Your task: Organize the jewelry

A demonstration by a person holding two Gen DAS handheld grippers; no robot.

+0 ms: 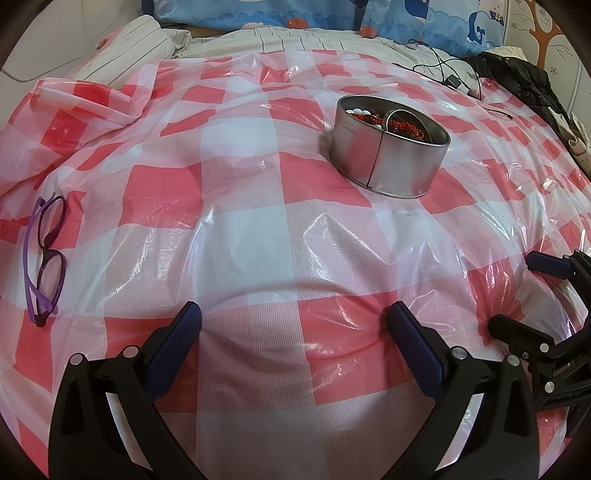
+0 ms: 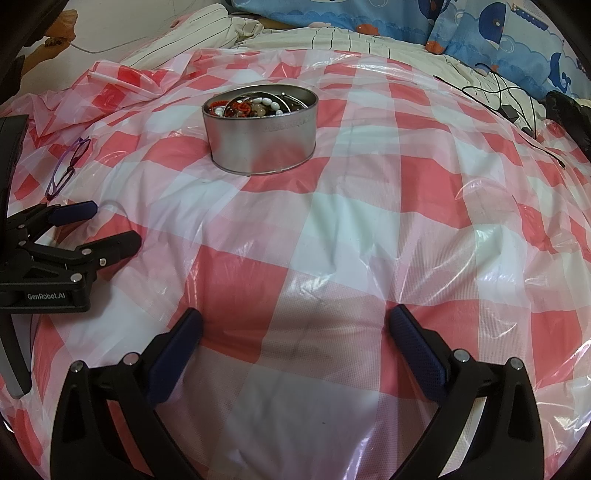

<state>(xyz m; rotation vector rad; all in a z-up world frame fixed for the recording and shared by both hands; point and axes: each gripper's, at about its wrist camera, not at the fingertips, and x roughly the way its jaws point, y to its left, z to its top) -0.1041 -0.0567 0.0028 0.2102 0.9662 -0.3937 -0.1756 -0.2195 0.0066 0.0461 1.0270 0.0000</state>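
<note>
Bed surface, covered by a red-and-white checked plastic sheet (image 1: 258,229), wrinkled and glossy, bunched at the far left.

Round metal tin (image 1: 389,158) stands upright on the sheet, well ahead of both grippers; ahead and to the right in the left wrist view, ahead and slightly left in the right wrist view. Side seam of the tin shows in the left view. Inside: red beaded strands (image 2: 242,107), white beads (image 2: 266,101) and a silvery bangle (image 1: 395,114), all heaped together; separate pieces cannot be counted.

Left gripper (image 1: 293,319): fingers wide apart, nothing between them, tips low over the sheet. Right gripper (image 2: 295,325): fingers likewise spread, holding nothing. The two grippers sit side by side, near each other, both well apart from the tin.

Purple glasses (image 1: 44,254) lie folded on the sheet at far left. Black cables (image 2: 509,99) trail at the far right edge. Blue cartoon-print bedding (image 2: 480,33) and striped white cloth (image 1: 122,48) lie behind.
</note>
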